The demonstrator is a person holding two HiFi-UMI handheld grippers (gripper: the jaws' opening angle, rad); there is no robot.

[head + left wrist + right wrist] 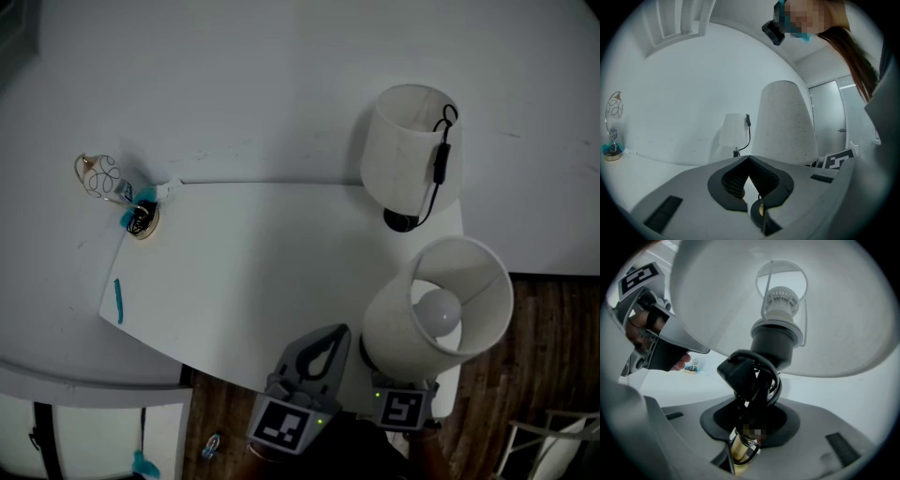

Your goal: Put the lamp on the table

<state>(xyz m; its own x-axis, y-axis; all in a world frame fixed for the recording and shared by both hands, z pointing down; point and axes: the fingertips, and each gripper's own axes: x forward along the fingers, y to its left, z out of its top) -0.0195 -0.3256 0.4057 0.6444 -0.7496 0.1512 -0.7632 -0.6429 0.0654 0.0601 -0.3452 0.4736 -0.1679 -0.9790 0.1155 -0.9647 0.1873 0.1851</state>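
– Two lamps in sight; which one is ours?

– The lamp (408, 345) in the right gripper (746, 425). It hangs over the near right corner of the table (253, 272), tilted so that its bulb (439, 314) shows through the open end of the shade (473, 277). The other lamp (408, 150) stands at the far right corner, just beyond it.

– How is it held?

– The right jaws are clamped on the thin brass stem (739, 448) just below the socket (774, 341), and the black cord (751, 376) is bundled round that same spot. The left gripper (749, 160) carries nothing. Its jaws are closed tip to tip, and it sits at the near edge, just left of the lamp.

– And how will it handle?

– Light, I'd judge, but top-heavy, with the wide shade and bulb swinging above a narrow grip. The stem is stiff, smooth metal, so it may twist or slide between the pads. The shade looks thin enough to dent, and the bulb is glass.

– So where should one take hold?

– On the stem, as now, never on the shade. The base I cannot see, so a level landing needs care.
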